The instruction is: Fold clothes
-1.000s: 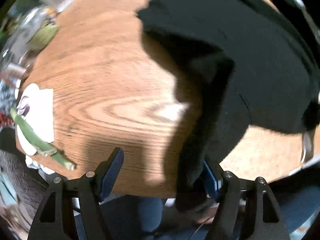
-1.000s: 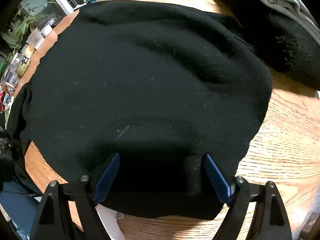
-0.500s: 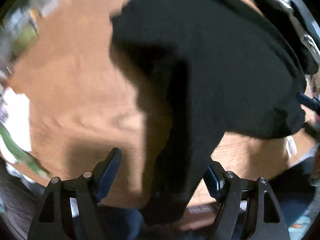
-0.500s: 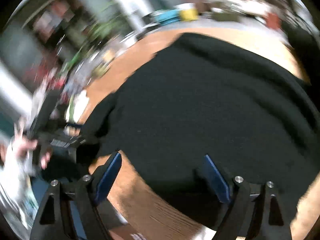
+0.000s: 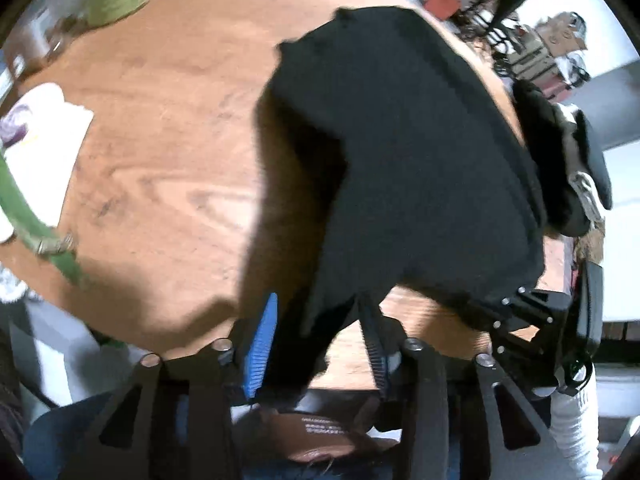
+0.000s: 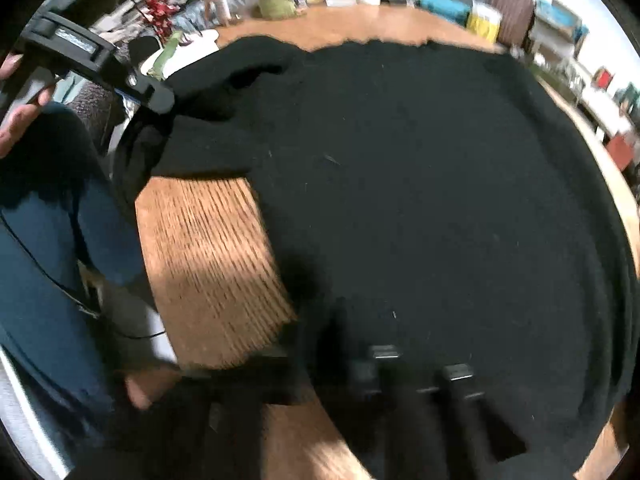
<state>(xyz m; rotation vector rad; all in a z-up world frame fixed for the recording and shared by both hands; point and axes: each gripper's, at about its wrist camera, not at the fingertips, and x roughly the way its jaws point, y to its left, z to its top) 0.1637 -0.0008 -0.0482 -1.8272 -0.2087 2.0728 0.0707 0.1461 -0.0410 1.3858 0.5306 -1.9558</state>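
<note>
Black sweater (image 6: 420, 184) spread over wooden table (image 5: 160, 168), fold unfinished. Corner pinched by left gripper (image 5: 316, 344), lower centre. Right gripper (image 6: 420, 364) blurred; state undeterminable.

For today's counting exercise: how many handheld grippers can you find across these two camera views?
2. The left gripper fills the bottom of its own view, its fingers either side of the black garment. The right gripper shows at that view's right edge, at the garment's hem. None other visible.
</note>
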